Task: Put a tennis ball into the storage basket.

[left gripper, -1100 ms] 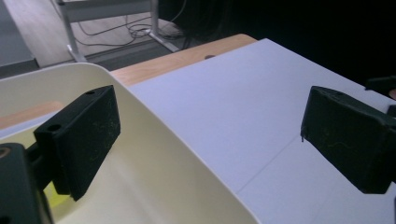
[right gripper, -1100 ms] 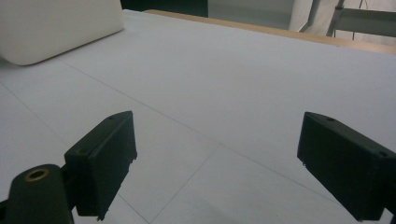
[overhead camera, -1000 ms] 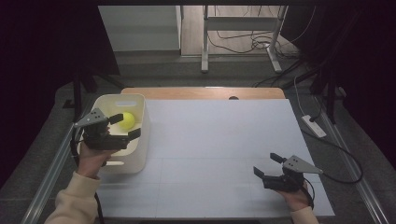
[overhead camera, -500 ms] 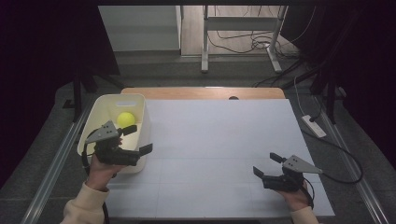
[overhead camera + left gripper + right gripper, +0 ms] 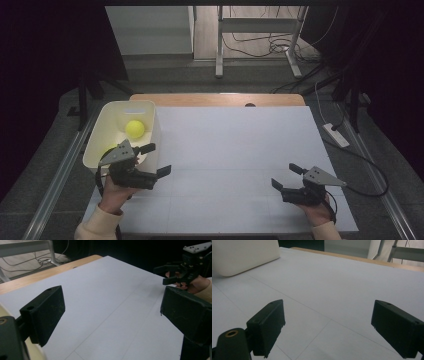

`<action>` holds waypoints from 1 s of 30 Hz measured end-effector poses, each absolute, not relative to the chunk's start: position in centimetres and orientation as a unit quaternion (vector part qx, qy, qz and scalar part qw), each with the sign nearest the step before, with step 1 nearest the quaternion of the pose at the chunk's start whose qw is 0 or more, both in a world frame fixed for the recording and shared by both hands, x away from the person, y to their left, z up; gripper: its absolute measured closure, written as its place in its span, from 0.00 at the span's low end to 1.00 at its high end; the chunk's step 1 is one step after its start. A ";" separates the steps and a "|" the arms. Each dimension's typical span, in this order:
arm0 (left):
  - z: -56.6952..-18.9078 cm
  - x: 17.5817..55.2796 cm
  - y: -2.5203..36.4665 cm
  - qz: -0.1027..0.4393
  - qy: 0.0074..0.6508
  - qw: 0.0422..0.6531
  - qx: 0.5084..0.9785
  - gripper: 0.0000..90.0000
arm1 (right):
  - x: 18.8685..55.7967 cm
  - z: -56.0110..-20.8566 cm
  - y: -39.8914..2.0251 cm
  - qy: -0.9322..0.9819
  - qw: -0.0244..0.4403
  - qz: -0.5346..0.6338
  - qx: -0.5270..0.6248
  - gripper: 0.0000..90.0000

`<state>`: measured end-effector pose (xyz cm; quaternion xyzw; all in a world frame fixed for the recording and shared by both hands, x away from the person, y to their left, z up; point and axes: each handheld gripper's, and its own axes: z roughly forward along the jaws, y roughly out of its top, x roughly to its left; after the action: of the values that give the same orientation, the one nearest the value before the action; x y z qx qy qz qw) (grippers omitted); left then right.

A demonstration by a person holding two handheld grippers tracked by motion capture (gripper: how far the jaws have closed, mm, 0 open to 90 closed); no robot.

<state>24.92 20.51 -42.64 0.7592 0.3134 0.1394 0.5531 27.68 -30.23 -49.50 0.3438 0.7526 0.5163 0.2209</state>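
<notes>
A yellow ball [image 5: 134,128] lies inside the cream bin [image 5: 129,103] at the table's left. My left gripper [image 5: 157,159] hovers at the bin's near right corner, pointing right across the white sheet. It is open with nothing between its jaws, which have just closed a little. In the left gripper view its jaws [image 5: 112,307] frame bare sheet, with my right gripper [image 5: 165,273] farther off. My right gripper [image 5: 284,175] rests low near the front right, open and holding nothing. The right gripper view [image 5: 328,322] looks toward the bin [image 5: 244,255].
A white sheet [image 5: 235,150] covers the table, with a wooden edge [image 5: 215,99] at the back. A power strip [image 5: 336,135] lies on the floor to the right. Metal rails run along both table sides. A yellow-green patch [image 5: 111,148] peeks out in the bin behind the left gripper.
My left gripper has drawn back from over the bin toward the near side and sunk lower, now beside the bin's front corner. The ball stays in the bin. The right gripper has kept still.
</notes>
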 end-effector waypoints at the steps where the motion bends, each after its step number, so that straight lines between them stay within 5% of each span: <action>1: -42.7 24.8 20.4 0.140 0.311 0.552 0.761 0.07 | 27.7 -49.5 -30.2 0.753 0.222 0.516 0.344 0.13; 30: -48.4 23.4 17.4 0.118 0.283 0.519 0.798 0.07 | 27.4 -49.6 -30.0 0.754 0.222 0.517 0.339 0.13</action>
<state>23.42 17.39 -48.43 0.7976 0.2828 0.1180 0.5195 27.38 -30.02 -49.58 0.3388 0.7545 0.5166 0.2216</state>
